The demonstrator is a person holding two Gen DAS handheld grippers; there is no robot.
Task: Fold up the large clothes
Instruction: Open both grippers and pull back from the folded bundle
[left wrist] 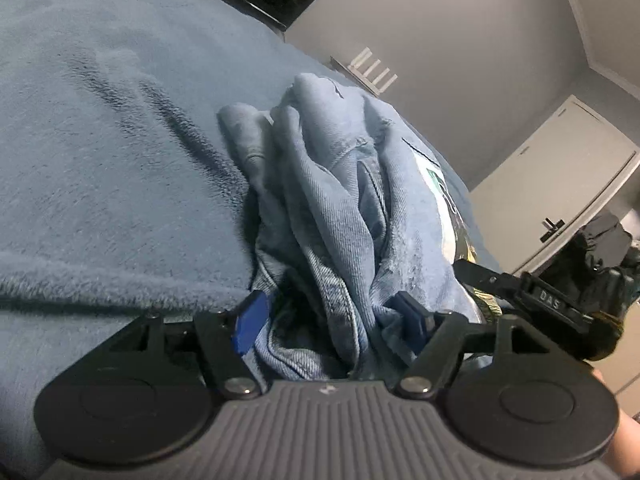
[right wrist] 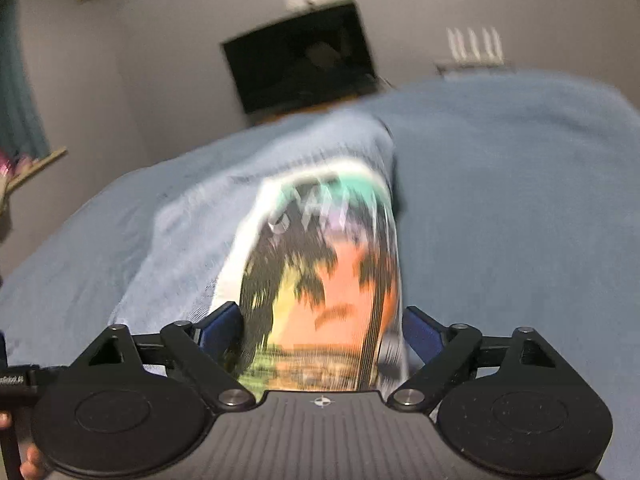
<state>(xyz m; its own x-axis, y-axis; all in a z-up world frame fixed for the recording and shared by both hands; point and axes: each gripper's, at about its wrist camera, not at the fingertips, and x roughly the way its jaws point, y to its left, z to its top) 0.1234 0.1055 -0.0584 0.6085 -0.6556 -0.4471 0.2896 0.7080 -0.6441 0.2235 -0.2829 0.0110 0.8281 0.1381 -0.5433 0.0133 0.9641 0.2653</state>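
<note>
While my left gripper [left wrist: 332,320] is bunching a thick wad of the blue shirt [left wrist: 340,184] between its blue pads [left wrist: 250,326], I am reading the fingers as clamped on that gathered cloth, since folds are filling the whole gap. My right gripper [right wrist: 320,332] is working at the printed side of the same shirt [right wrist: 320,264]: the palm-tree graphic [right wrist: 332,280] is running down between its fingers, which are standing fairly wide, so I am judging them closed on a loose roll of fabric, though the motion blur is leaving me less sure there.

Outward from both grips, the shirt is lying crumpled on the fleecy blue blanket [left wrist: 100,152] of the bed, with a dark screen [right wrist: 300,60] on the wall beyond.

I am expecting soft, light, limp cloth that is sagging wherever unsupported and slipping little on fleece. Better holds, I am thinking, are single edges at hem or shoulders, not bunches.
</note>
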